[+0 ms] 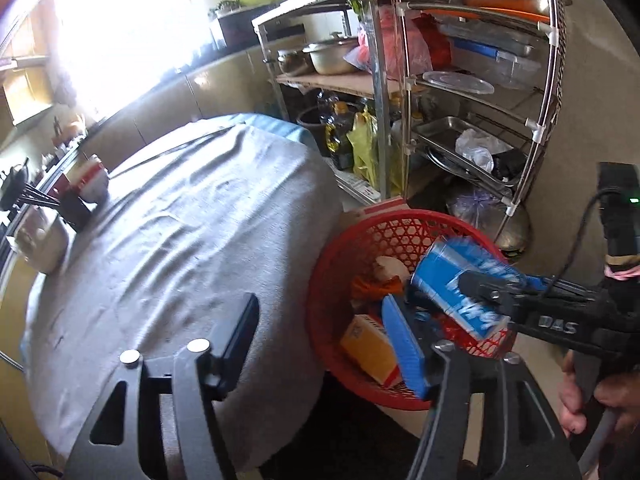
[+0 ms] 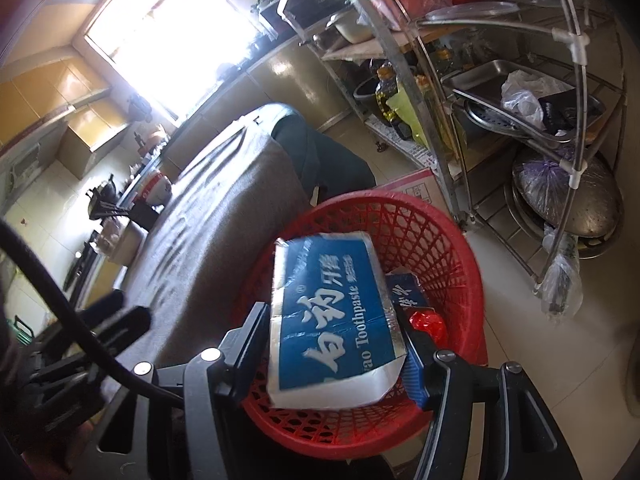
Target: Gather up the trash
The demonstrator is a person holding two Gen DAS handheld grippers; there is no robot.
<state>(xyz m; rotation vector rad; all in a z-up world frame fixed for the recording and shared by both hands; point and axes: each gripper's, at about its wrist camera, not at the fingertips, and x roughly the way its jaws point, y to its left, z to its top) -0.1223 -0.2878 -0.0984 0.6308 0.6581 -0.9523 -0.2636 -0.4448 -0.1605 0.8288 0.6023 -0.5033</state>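
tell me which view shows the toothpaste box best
The right wrist view: the toothpaste box fills the frame between the right gripper's pads, printed face legible, over the red basket. The left wrist view shows it smaller, side-on.

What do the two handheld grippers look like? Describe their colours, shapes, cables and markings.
Both are matte black, with angular slotted arms joined by silver round bolts. The left gripper has flat fingers, one faced with a ribbed blue pad. The right gripper carries a similar blue pad; seen from the left wrist, its body shows white letters "DAS". A black cable runs across its view.
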